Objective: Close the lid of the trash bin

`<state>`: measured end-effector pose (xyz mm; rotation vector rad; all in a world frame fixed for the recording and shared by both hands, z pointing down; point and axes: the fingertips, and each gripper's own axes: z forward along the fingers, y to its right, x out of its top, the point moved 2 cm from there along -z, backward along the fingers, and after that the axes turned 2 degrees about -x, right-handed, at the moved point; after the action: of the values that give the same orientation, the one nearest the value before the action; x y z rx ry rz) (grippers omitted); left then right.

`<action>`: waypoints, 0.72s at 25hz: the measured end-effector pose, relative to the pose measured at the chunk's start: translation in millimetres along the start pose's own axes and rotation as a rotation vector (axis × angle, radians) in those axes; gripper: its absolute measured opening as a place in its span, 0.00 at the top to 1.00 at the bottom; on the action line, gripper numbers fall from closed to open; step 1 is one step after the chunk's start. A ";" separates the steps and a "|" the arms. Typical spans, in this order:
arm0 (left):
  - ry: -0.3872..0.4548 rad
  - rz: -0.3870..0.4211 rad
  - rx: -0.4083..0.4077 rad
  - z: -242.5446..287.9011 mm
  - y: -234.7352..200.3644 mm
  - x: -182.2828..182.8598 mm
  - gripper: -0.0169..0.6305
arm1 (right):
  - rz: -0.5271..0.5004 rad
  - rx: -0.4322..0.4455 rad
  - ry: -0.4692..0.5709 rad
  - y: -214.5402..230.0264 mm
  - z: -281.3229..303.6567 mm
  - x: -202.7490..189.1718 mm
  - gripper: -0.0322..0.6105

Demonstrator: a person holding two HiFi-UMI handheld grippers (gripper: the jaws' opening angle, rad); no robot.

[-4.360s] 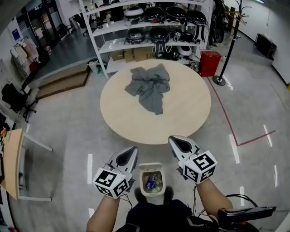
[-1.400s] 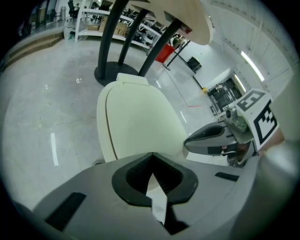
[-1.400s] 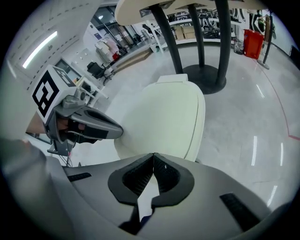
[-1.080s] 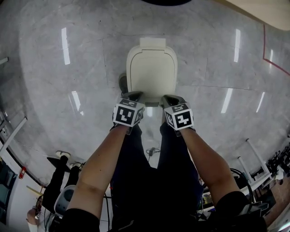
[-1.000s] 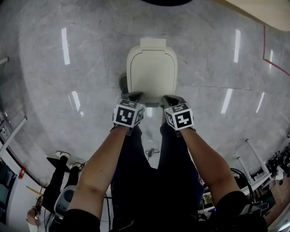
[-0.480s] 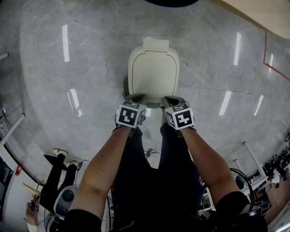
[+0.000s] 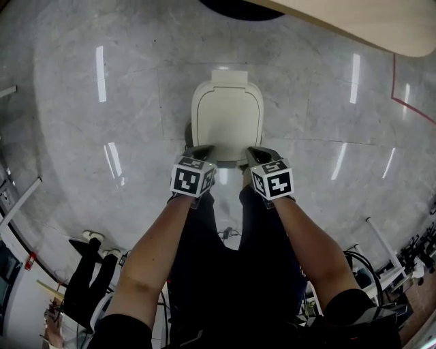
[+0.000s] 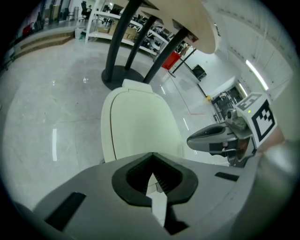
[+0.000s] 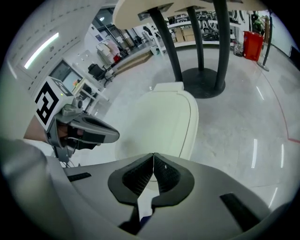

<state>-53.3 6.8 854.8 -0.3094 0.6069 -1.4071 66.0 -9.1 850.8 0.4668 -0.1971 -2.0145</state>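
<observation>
The cream trash bin [image 7: 227,119] stands on the grey floor right in front of me, its lid lying flat on it; the hinge block is at the far side. My left gripper [image 7: 202,148] is shut, its tips over the lid's near left edge. My right gripper [image 7: 257,151] is shut too, over the near right edge. In the left gripper view the lid [image 8: 140,124] lies just beyond the left gripper [image 8: 151,163], and the right gripper [image 8: 211,138] shows at the side. In the right gripper view the lid [image 9: 161,124] lies ahead of the right gripper [image 9: 153,160]. Nothing is held.
A round wooden table [image 7: 354,20] overhangs the far side, its dark base [image 7: 235,7] just behind the bin and its black legs [image 8: 117,42] rising there. A red floor line [image 7: 409,102] runs at the right. My legs are directly below the grippers.
4.4 s ago the bin stood with its lid up and a bottle showing inside; now the lid is down. Over the last second the grippers have stayed at its near edge; only the view shifted.
</observation>
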 end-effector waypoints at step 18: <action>0.544 0.110 0.021 -267.8 100.4 194.2 0.99 | -0.129 0.059 0.551 -71.7 -268.3 215.0 0.94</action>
<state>-112.8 -127.2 541.8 0.1329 1.0348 -1.3917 28.4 -148.3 530.6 1.0705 0.1174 -1.9270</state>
